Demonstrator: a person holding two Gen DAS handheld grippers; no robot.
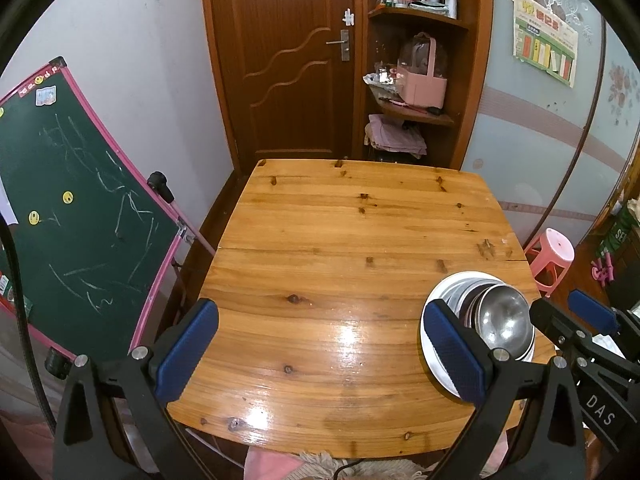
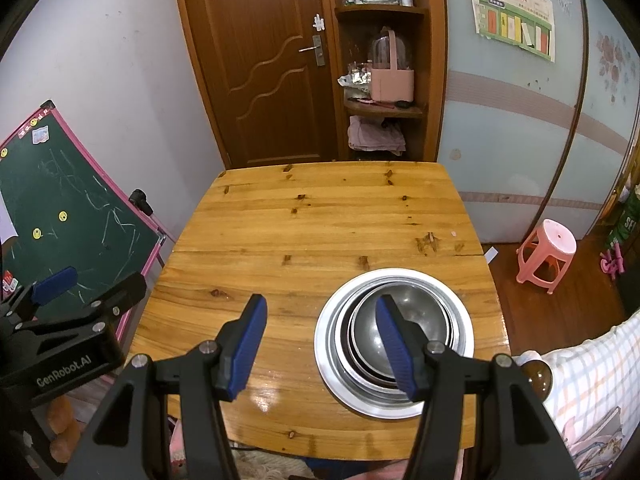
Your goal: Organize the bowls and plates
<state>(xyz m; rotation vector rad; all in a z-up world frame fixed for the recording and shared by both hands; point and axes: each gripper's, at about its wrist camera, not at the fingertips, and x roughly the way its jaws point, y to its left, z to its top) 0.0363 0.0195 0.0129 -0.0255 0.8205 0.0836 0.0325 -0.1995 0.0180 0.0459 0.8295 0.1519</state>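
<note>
Right wrist view showed the nested steel bowls [image 2: 400,330] on a white plate [image 2: 394,344] at the wooden table [image 2: 304,232]'s near right, beneath the right gripper [image 2: 322,344]'s right finger, nearer than the left gripper [image 1: 320,350]; both grippers were spread, empty.

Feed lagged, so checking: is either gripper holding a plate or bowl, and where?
Nothing held: left gripper and right gripper are open above the table.

Both grippers (left [image 1: 320,354], right [image 2: 322,350]) agape, empty
</note>
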